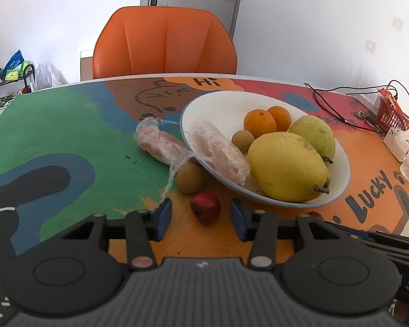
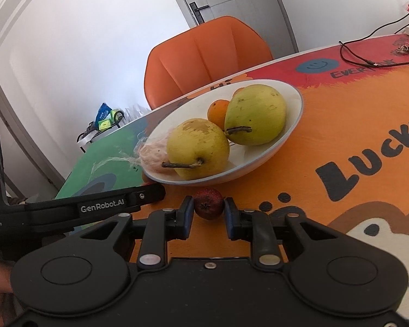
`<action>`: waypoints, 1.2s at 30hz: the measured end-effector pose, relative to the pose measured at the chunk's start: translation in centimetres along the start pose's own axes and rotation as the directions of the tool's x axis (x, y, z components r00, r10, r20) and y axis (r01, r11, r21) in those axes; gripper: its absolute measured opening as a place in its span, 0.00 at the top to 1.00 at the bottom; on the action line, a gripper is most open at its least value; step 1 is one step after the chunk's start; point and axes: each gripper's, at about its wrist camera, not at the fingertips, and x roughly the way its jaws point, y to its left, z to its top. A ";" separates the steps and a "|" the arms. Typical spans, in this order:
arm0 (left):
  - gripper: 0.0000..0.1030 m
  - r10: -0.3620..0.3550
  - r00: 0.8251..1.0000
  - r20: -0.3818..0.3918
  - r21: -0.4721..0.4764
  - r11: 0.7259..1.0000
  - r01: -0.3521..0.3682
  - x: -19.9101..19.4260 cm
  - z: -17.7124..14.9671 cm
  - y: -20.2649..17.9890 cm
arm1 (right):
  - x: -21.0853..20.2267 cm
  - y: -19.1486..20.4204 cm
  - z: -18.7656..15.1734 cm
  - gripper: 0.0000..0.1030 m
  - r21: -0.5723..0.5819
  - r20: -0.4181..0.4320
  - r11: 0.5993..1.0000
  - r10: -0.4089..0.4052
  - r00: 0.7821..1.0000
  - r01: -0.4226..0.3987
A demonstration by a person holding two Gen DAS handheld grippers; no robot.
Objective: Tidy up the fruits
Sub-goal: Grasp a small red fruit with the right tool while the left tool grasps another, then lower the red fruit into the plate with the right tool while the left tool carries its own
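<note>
A white bowl on the painted table holds two yellow-green pears, two oranges, a small brown fruit and a plastic-wrapped pink piece. Left of the bowl lie another wrapped piece and a brown round fruit. A small dark red fruit lies between the blue pads of my left gripper, with a gap on each side, so it is open. My right gripper is shut on another red fruit just in front of the bowl.
An orange chair stands behind the table's far edge. Black cables, a red basket and a white power strip sit at the far right. The left gripper's finger reaches in beside the right one.
</note>
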 end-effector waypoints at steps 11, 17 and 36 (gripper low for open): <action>0.79 -0.013 1.000 0.003 0.004 1.000 0.013 -0.5 -0.5 -0.1 | -0.4 -0.1 0.0 0.78 0.003 0.002 1.000 0.006 1.000 -0.006; 0.79 -0.020 1.000 0.022 -0.014 1.000 0.020 -1.8 -0.7 0.5 | -0.9 0.3 0.1 0.78 -0.009 0.012 1.000 0.011 1.000 -0.011; 0.79 -0.092 0.987 0.129 -0.019 0.995 0.095 -7.1 -0.5 0.2 | -5.1 2.0 0.4 0.78 -0.047 0.102 0.999 -0.015 0.995 0.020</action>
